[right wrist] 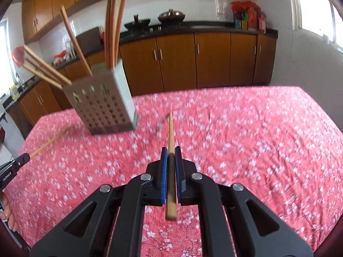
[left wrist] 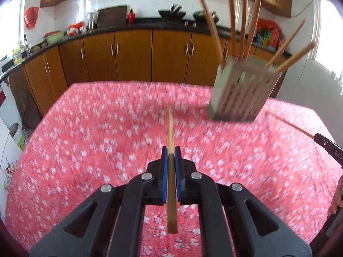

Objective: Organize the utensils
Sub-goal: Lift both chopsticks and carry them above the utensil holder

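My left gripper (left wrist: 170, 151) is shut on a bamboo chopstick (left wrist: 170, 128) that points forward above the pink flowered tablecloth (left wrist: 85, 139). My right gripper (right wrist: 170, 151) is shut on a second chopstick (right wrist: 170, 130) held the same way. A grey perforated utensil holder (left wrist: 240, 94) stands at the far right in the left wrist view, with several chopsticks (left wrist: 242, 27) leaning out of it. In the right wrist view the holder (right wrist: 103, 109) stands at the left. Each view shows the other gripper at its edge, the right gripper (left wrist: 328, 147) and the left gripper (right wrist: 15, 165), with its chopstick.
The table carries only the holder on the flowered cloth (right wrist: 246, 139). Behind it run brown kitchen cabinets (left wrist: 133, 57) under a dark counter with woks (right wrist: 171, 16) and bottles. A hand (right wrist: 8, 214) shows at the left edge of the right wrist view.
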Demonstrator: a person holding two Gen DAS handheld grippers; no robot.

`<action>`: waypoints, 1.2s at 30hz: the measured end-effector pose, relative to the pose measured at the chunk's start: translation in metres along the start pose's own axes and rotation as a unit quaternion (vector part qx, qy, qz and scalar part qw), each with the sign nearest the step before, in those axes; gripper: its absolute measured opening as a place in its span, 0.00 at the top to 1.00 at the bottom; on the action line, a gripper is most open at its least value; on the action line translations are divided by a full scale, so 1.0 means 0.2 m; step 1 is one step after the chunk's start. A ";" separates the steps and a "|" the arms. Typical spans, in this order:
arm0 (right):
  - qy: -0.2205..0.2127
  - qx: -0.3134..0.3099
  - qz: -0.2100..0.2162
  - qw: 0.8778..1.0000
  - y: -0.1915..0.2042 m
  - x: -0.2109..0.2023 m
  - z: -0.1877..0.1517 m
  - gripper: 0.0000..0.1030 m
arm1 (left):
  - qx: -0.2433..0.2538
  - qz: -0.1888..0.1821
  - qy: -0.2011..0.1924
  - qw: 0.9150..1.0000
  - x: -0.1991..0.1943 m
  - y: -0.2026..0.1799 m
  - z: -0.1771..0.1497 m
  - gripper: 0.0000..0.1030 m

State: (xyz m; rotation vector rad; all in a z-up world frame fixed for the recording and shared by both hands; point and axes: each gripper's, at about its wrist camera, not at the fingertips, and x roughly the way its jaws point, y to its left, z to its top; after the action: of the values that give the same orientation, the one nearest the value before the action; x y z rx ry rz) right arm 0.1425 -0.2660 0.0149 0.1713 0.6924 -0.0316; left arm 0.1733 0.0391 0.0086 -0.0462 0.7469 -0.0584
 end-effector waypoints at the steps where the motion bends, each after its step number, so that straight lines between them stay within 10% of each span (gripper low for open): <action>1: -0.009 0.002 0.002 1.000 -0.01 -0.02 0.03 0.93 | -0.002 -0.002 -0.008 1.000 -0.03 0.00 0.02 0.93; 36: -0.209 0.016 0.108 0.972 0.19 -0.47 0.66 0.93 | -0.004 -0.104 -0.198 0.975 -0.60 -0.28 0.69 0.93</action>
State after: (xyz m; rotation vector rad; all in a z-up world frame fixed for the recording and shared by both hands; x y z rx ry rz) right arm 0.1571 -0.2525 0.1801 0.2620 0.2492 0.1264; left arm 0.1776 -0.0064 0.1946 -0.1399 0.3399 -0.2393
